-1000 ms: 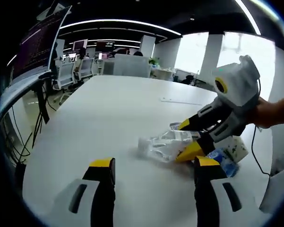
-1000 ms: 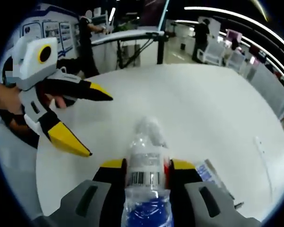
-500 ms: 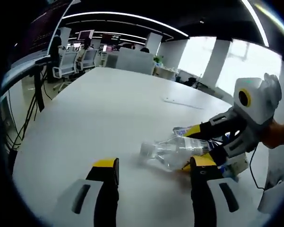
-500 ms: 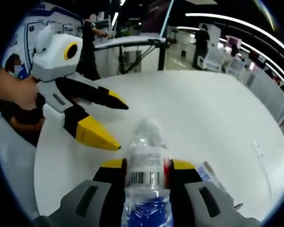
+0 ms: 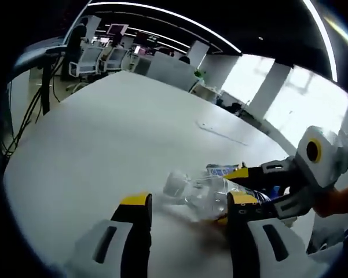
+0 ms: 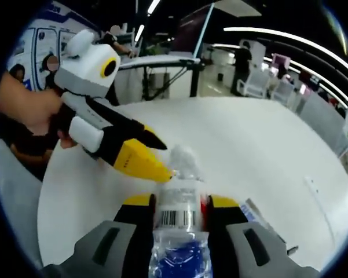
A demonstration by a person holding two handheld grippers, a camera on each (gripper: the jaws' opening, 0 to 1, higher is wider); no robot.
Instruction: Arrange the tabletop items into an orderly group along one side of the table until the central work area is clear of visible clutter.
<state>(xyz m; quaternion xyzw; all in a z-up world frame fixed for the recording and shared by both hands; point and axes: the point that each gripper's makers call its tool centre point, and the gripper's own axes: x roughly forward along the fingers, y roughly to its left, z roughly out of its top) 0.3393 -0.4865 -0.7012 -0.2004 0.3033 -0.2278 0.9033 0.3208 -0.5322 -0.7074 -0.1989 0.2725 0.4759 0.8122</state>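
Left gripper [image 5: 185, 205] first: my jaws stand wide apart with nothing between them, tips low over the white table [image 5: 98, 133]. In the right gripper view that same tool reaches in from the left, its yellow tips at the cap end of the bottle [image 6: 176, 200].

Moving right in the left gripper view: the clear plastic bottle [image 5: 202, 191] lies on its side across the near part of the table, white cap toward the left, body running off to the right into the right gripper [image 5: 252, 182]. Right gripper [image 6: 176, 202] is clamped on the bottle's labelled middle, barcode facing up, blue label lower down.

Behind the bottle, a blue-and-white packet [image 5: 220, 169] lies flat on the table; beside my right jaw in the right gripper view I see a flat printed item [image 6: 252, 211], perhaps the same one, I cannot tell.

Handling judgement: bottle looks empty or nearly so, hence light, thin-walled, likely to dent and crackle under squeeze, smooth enough to roll or slip. I'd take it at the stiffer neck or shoulder, gently, not mid-body.
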